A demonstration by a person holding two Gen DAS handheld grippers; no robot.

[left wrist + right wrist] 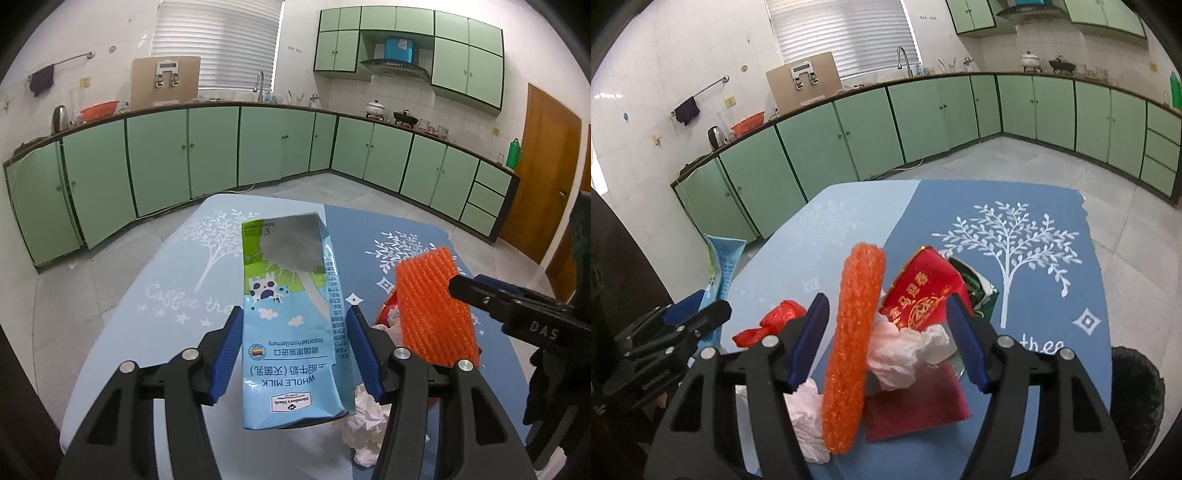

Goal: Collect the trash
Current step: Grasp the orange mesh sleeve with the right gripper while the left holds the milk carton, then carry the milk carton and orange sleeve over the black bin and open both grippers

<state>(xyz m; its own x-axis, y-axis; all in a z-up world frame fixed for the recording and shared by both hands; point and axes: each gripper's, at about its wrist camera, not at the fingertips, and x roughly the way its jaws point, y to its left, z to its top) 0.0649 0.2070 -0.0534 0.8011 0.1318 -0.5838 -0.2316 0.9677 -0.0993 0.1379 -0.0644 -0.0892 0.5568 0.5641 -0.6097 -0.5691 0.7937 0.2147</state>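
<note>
My left gripper [293, 354] is shut on a blue milk carton [291, 317] and holds it above the blue table [192, 258]. The carton also shows at the left of the right wrist view [724, 266]. An orange foam net [853, 347] stands between the fingers of my right gripper [886, 343]. The jaws are wide apart and do not press it; the net leans near the left finger. It shows in the left wrist view [432, 310] too. Under it lie white tissues [905, 350], a red packet [923, 291], a red bag [772, 321] and a dark red paper [916, 406].
A crushed green carton [979, 291] lies behind the red packet. A black bin [1137, 398] stands at the table's right edge. Green kitchen cabinets [207, 147] run along the far walls. A brown door [546, 166] is at the right.
</note>
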